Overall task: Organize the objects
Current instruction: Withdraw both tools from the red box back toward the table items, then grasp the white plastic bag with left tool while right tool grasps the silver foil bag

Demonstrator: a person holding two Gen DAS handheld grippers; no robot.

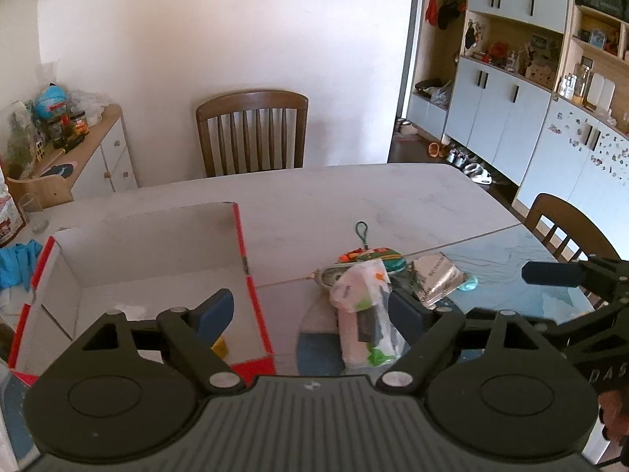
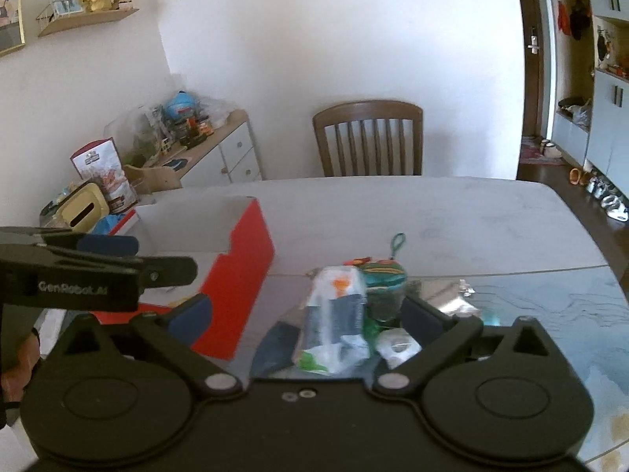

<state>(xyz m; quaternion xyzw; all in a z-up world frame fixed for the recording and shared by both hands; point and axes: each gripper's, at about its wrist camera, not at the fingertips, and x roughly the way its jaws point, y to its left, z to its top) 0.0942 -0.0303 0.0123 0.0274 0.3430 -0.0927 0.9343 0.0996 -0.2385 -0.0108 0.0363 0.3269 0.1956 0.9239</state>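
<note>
Left gripper: fingers spread wide, holding nothing, hovering over the near table edge between box and pile.
Right gripper: fingers likewise wide apart and empty, just near of the pile.
Plastic packet: clear wrapper with green and orange print, lying on the table between the spread fingers in both views.
Red box: open, white inside, left of the pile; only the left view looks into it, showing a small yellow item at its near wall.
Green pouch: with cord loop, just beyond the packet.
Silver foil bag: right of the pouch.
White tape roll: near the right finger, seen only in the right view.
</note>
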